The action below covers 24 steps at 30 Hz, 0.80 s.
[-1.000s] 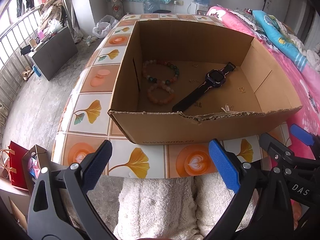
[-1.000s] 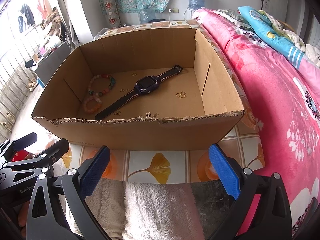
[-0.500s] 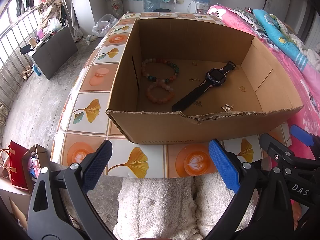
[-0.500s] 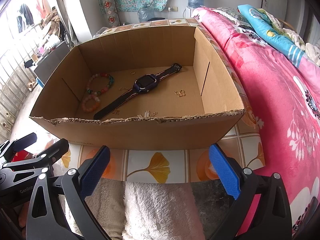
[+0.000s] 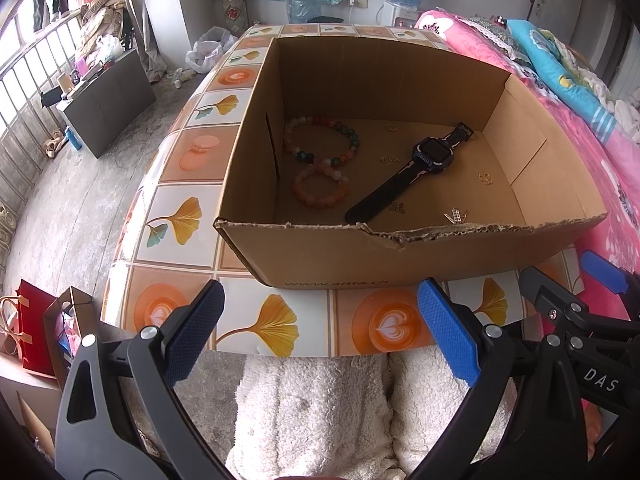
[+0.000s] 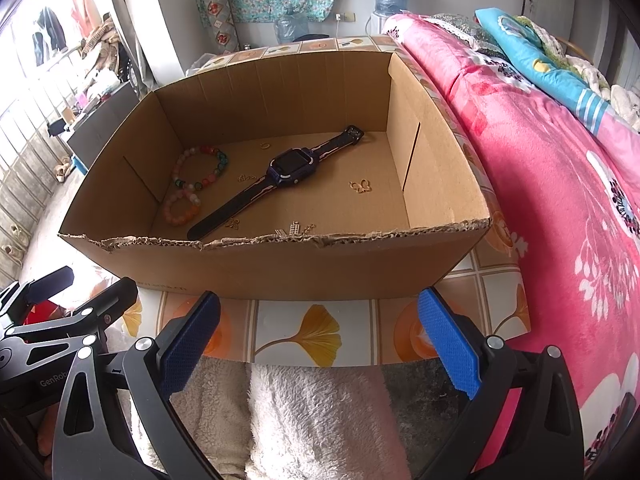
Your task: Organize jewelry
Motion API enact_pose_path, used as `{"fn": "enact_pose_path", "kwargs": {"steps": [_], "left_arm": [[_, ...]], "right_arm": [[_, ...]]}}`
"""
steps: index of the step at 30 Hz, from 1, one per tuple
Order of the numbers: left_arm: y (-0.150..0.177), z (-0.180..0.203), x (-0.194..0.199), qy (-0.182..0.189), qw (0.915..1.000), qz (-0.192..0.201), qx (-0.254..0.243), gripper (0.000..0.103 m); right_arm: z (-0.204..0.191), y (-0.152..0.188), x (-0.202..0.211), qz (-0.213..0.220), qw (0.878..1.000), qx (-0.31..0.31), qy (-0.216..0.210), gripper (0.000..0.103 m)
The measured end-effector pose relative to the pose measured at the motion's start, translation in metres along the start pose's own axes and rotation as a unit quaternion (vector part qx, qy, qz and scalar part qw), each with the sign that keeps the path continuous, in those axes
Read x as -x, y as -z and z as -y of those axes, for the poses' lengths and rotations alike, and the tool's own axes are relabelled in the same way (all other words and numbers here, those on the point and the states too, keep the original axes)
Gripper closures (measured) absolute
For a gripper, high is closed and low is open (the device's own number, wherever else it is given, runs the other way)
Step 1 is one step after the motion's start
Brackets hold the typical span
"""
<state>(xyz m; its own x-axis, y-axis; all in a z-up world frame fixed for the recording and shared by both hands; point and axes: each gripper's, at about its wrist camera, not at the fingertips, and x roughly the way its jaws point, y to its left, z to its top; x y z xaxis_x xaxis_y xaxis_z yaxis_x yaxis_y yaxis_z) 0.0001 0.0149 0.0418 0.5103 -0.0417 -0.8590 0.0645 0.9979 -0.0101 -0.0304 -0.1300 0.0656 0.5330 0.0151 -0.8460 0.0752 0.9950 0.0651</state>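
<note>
Both the left gripper (image 5: 318, 334) and right gripper (image 6: 318, 336) hang empty, jaws spread, short of the box (image 6: 280, 264), probably sizing up the watch (image 6: 276, 184) and bracelets (image 6: 200, 172) inside.

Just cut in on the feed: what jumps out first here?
An open cardboard box on the tiled table, with a dark watch lying diagonally across its floor. Two bead bracelets sit by its left wall. Both grippers, left and right, hover open before the box.

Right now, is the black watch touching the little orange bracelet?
Apart. In the left wrist view, bare cardboard floor shows plainly between the watch strap and the orange bracelet; the right wrist view shows that gap too.
</note>
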Motion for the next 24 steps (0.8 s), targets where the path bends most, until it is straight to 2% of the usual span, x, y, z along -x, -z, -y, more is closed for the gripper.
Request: {"fn": "enact_pose_path", "kwargs": {"steps": [24], "left_arm": [[0.0005,0.0001,-0.0015,0.001,1.0,-0.002,0.001,0.009]], "right_arm": [[0.0014,0.0012,0.0007,-0.001,1.0,-0.004,0.0,0.007]]}}
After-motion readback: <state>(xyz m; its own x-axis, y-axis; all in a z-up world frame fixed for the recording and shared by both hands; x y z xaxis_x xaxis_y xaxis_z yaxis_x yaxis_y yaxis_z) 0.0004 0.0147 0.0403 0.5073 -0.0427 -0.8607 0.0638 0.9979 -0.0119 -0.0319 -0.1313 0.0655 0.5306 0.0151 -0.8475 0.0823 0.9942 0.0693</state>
